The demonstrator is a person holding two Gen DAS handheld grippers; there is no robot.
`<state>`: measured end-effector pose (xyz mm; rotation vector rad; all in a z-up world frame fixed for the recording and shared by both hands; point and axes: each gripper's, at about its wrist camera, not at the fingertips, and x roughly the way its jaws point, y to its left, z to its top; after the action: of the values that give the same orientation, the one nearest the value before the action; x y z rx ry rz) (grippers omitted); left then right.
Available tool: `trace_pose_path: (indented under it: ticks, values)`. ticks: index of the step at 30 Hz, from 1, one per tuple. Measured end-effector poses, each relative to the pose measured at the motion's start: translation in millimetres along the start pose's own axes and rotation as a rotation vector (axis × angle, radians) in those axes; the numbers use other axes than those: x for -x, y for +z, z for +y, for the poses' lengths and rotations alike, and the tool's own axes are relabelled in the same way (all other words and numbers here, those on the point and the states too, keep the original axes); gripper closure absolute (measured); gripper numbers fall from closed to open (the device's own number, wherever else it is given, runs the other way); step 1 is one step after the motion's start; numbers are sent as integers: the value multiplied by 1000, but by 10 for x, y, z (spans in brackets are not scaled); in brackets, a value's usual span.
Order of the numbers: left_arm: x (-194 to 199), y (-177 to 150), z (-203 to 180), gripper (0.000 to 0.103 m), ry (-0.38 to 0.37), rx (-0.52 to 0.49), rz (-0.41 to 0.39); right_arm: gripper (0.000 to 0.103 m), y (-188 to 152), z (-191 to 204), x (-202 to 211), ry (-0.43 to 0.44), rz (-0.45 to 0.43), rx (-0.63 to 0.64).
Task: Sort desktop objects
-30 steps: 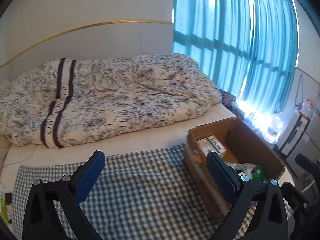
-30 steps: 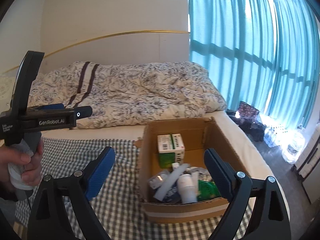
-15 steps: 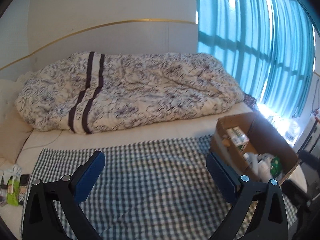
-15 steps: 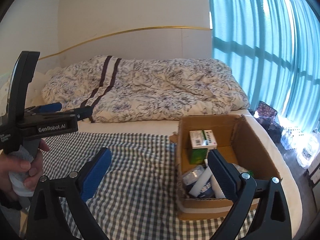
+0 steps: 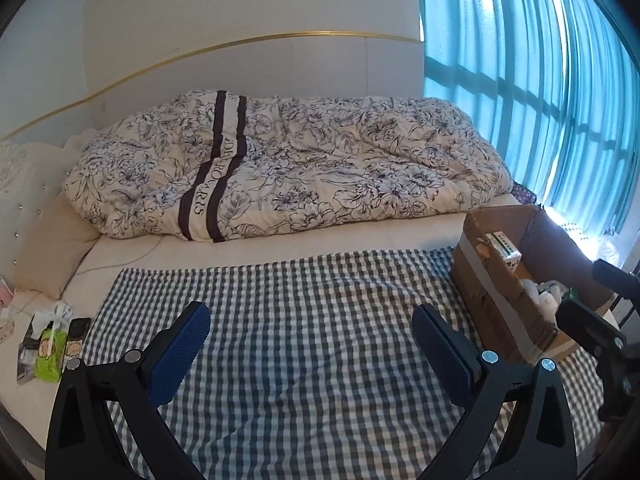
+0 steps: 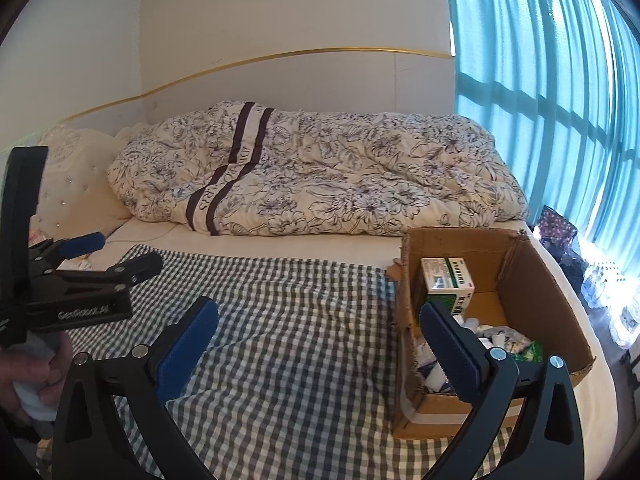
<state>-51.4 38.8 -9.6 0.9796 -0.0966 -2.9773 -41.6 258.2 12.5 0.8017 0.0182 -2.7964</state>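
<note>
- Both grippers are in my hands with nothing in either one. My left gripper (image 5: 310, 340) has its blue pads spread wide over the checked cloth (image 5: 304, 320), and only cloth shows between them.
- My right gripper (image 6: 320, 336) has jaws that are opening, already very wide, with nothing between the pads; its right pad (image 6: 448, 350) overlaps my view of the cardboard box (image 6: 552, 292) but I cannot say it touches it.
- From the right wrist view I see my left gripper (image 6: 116, 256) from the side, off to the left above the cloth's edge, and my left hand (image 6: 34, 376) wrapped round its handle.
- That cardboard box sits open on the right end of the checked cloth, on the bed (image 5: 280, 246). In it a green and white carton (image 6: 446, 280) stands against the back left corner, and a jumble of white bottles and packets (image 6: 496, 338) lies on the floor of the box, with something green among them.
- On the checked cloth itself, nothing lies in the stretch in front of my pads.
- Behind the cloth a floral quilt (image 5: 320, 168) with two dark stripes is heaped along the wall.
- At the far left, off the cloth, a green tissue pack (image 5: 50, 350) lies among small clutter near a pillow (image 5: 52, 248).
- Teal curtains (image 6: 560, 120) hang at the right.
</note>
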Motion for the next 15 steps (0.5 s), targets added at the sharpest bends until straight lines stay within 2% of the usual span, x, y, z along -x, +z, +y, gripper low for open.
trace_pose_path:
  ticks: [15]
  values:
    - [20, -17, 90, 0, 15, 24, 25, 1, 35, 44, -78, 14, 6, -22]
